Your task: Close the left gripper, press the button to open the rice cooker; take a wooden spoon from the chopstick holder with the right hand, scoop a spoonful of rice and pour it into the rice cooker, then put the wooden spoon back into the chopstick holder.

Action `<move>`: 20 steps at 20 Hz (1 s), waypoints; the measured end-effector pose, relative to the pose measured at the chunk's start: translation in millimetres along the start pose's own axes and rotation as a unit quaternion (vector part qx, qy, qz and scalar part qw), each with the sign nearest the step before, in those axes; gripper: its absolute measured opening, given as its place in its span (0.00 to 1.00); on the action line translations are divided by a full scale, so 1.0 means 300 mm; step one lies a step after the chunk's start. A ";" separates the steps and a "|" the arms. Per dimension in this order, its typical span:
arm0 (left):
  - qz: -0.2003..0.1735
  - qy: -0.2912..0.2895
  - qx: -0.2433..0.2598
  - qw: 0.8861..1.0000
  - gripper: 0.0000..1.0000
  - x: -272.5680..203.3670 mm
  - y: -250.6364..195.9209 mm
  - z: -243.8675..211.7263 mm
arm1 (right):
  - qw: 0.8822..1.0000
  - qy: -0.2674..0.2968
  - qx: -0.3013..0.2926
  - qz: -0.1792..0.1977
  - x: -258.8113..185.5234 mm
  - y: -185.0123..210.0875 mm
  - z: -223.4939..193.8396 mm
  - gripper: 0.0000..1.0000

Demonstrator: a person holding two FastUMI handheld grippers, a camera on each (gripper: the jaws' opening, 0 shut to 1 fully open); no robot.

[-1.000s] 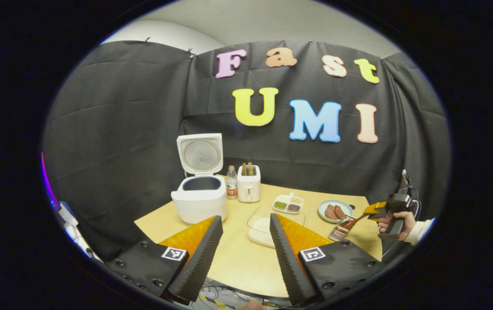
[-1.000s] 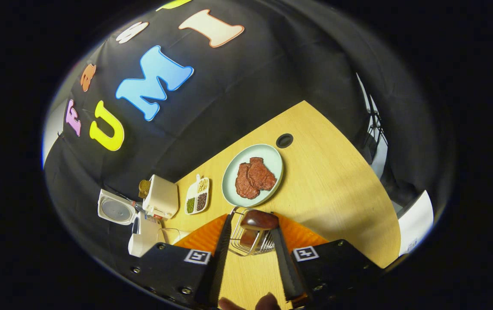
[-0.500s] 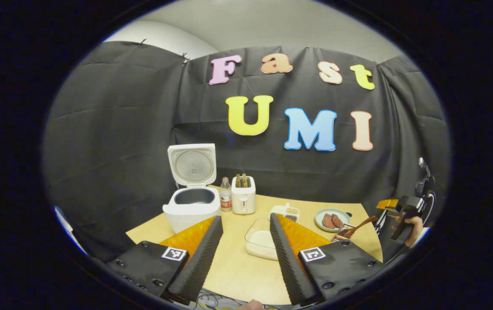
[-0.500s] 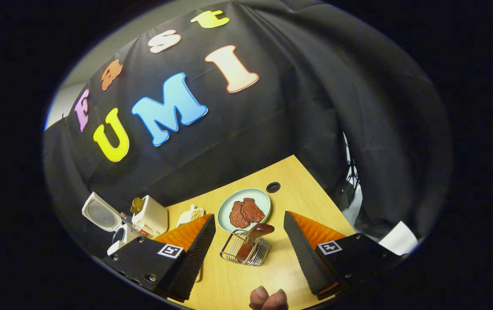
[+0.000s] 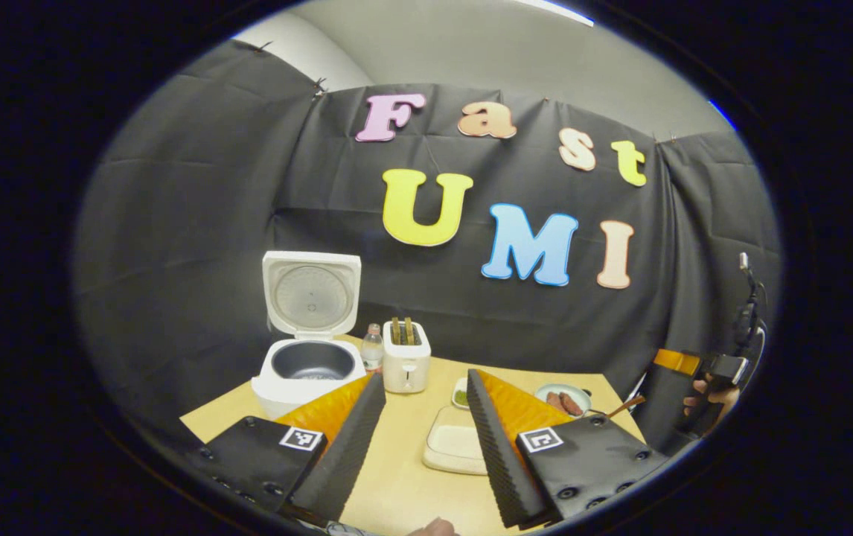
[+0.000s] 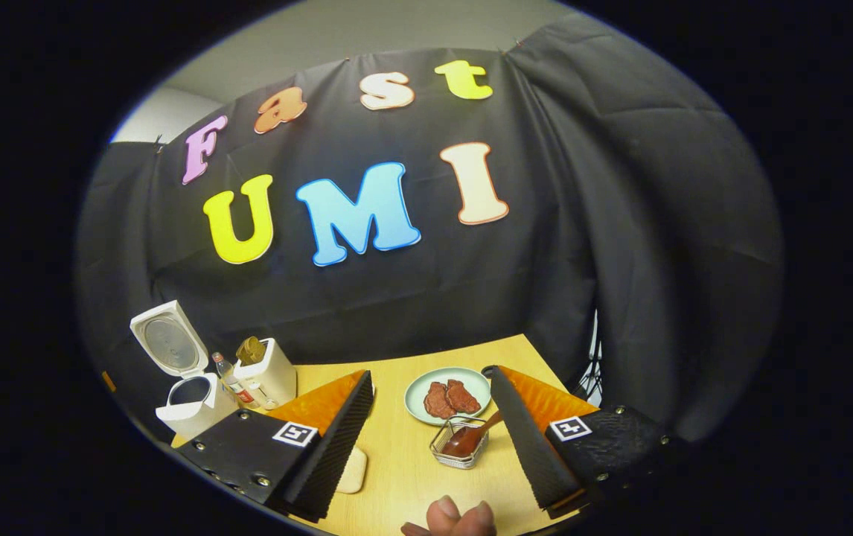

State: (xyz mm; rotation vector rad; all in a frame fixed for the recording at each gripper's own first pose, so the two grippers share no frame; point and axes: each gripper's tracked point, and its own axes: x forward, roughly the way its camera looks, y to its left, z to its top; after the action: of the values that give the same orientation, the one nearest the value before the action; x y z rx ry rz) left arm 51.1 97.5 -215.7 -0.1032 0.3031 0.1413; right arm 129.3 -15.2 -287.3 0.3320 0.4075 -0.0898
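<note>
The booth is enclosed by a creased black cloth (image 5: 196,193). A pale wall (image 5: 471,45) is seen above it. A light wooden table (image 6: 397,454) is set before it. What may be a stand (image 6: 592,365) is glimpsed beside the cloth.

Rice container (image 5: 455,447) part-hidden, spoon (image 5: 624,406) handle — bowl hidden

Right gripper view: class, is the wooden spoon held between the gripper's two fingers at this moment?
No. The wooden spoon rests in the wire chopstick holder, while the right gripper stands open and apart from it.

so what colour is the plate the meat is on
Pale green plate, clearest in the right gripper view.
</note>
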 end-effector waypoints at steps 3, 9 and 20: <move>-0.012 -0.021 0.007 1.000 0.81 0.105 0.133 0.074 | 1.000 -0.010 -0.011 0.006 -0.067 0.149 0.017 0.97; 0.018 -0.064 -0.009 0.998 0.81 0.429 0.447 0.317 | 0.997 -0.020 -0.069 -0.004 -0.178 0.336 0.022 0.97; 0.081 -0.111 -0.019 0.990 0.80 0.992 0.791 0.572 | 0.987 -0.003 -0.160 -0.021 -0.215 0.471 0.022 0.95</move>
State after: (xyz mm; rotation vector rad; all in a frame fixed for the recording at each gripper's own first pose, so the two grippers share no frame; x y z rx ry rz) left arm 345.3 388.6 -162.4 -0.1004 0.0870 0.3178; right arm 94.2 116.9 -213.3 0.0066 0.4162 -0.0651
